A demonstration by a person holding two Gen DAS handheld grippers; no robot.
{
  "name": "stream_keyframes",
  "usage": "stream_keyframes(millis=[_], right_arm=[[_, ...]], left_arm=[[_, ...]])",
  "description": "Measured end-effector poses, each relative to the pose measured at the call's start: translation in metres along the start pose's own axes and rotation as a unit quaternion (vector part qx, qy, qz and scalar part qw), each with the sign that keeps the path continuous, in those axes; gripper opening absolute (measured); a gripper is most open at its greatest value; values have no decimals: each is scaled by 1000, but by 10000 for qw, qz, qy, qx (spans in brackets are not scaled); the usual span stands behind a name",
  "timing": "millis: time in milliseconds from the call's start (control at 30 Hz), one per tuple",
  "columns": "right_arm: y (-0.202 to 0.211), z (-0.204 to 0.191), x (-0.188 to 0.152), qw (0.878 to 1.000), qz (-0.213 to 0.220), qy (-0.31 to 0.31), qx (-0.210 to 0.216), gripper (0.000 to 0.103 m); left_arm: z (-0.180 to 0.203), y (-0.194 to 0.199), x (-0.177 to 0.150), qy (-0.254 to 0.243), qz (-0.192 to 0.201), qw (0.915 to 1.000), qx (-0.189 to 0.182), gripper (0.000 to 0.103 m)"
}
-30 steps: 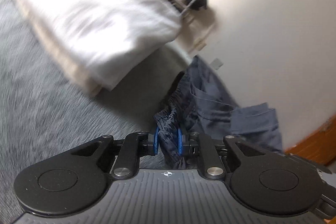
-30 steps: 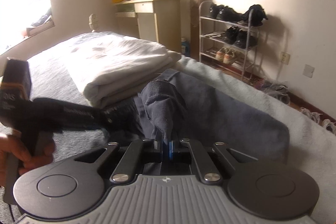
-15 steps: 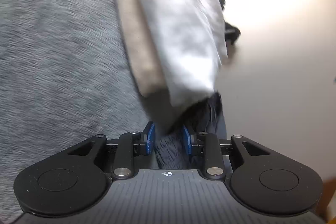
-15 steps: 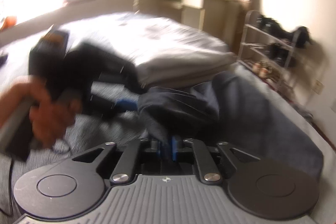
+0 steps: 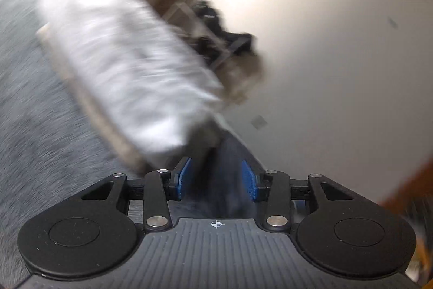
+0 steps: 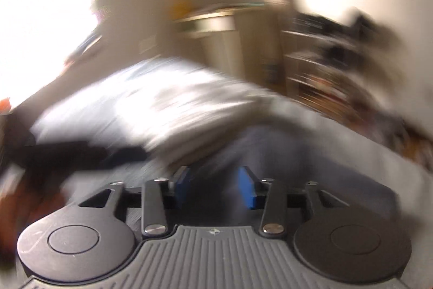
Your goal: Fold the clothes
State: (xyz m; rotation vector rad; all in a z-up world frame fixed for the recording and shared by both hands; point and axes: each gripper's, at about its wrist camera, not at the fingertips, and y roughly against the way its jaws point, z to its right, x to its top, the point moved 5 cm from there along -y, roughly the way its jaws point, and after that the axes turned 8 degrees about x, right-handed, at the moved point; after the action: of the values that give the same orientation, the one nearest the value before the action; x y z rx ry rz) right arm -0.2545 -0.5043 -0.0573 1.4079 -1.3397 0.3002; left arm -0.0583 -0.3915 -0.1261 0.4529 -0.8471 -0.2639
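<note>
Each tool (image 5: 215,178) (image 6: 213,187) has blue pads, black linkage arms, silver screws and a ribbed grey body.

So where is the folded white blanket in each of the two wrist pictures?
Left wrist: the folded white blanket runs diagonally from upper left toward the centre, blurred, above the left gripper.
Right wrist: it lies across the middle, left of centre, beyond the right gripper.
Shared landmark: the shoe rack by the wall.

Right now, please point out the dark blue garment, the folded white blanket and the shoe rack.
dark blue garment (image 5: 216,180), left wrist view, cloth between the jaws
folded white blanket (image 5: 130,67), left wrist view, top face
shoe rack (image 6: 324,53), right wrist view, blurred shelves
</note>
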Motion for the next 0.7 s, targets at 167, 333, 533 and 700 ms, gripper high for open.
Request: stream_keyframes(millis=[167, 333, 533, 700], right_arm=[[-44, 34, 29, 9978, -198, -634, 57, 20], [-100, 34, 4, 9971, -713, -201, -192, 20], [-137, 52, -23, 9945, -788, -122, -676, 19], [-128, 43, -7, 9950, -691, -253, -672, 20]], left_arm=[[40, -38, -34, -1173, -655, 9909, -90, 39], [25, -72, -50, -1262, -653, 9876, 672, 34], [19, -69, -48, -1325, -707, 9860, 722, 32], [18, -63, -49, -1050, -769, 9896, 607, 32]])
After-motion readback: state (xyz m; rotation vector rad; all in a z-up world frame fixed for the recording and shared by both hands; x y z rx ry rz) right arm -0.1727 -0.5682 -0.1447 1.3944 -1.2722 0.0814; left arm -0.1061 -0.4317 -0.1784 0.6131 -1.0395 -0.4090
